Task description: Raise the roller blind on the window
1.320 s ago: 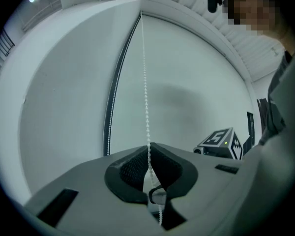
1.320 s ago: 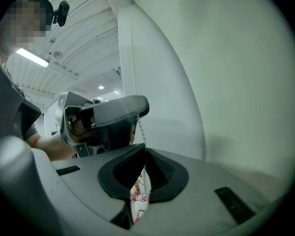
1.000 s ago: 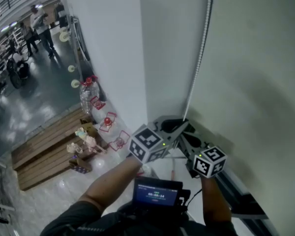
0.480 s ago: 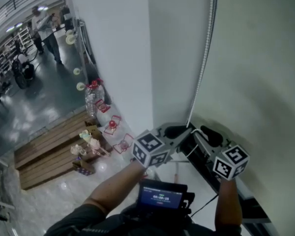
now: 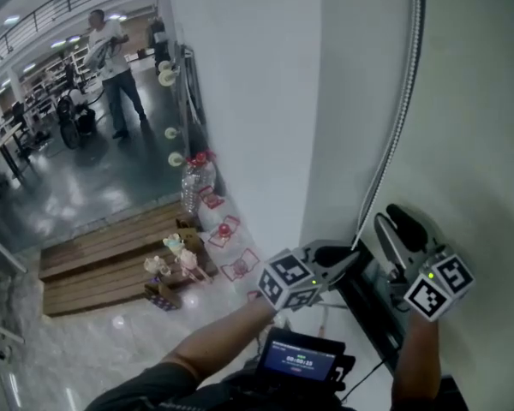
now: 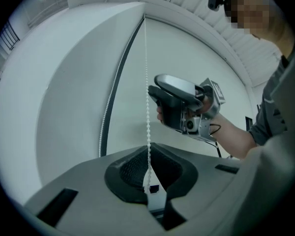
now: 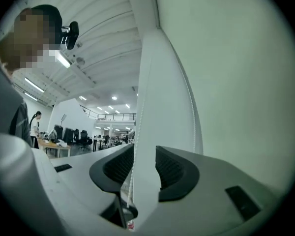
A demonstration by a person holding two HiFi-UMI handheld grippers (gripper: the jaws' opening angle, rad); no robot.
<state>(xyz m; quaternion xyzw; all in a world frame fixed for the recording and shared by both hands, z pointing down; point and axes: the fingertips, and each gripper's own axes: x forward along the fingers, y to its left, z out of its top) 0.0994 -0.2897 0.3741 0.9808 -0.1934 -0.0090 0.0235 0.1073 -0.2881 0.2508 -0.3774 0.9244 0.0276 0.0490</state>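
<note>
The left gripper has its jaws clamped on the white beaded pull chain beside the lowered cream fabric roller blind; the right gripper's jaws, just opened, stand apart with the chain loose between them. If they close off-line, beads could slip and the blind drop back. One blind, two chain strands, two grippers
</note>
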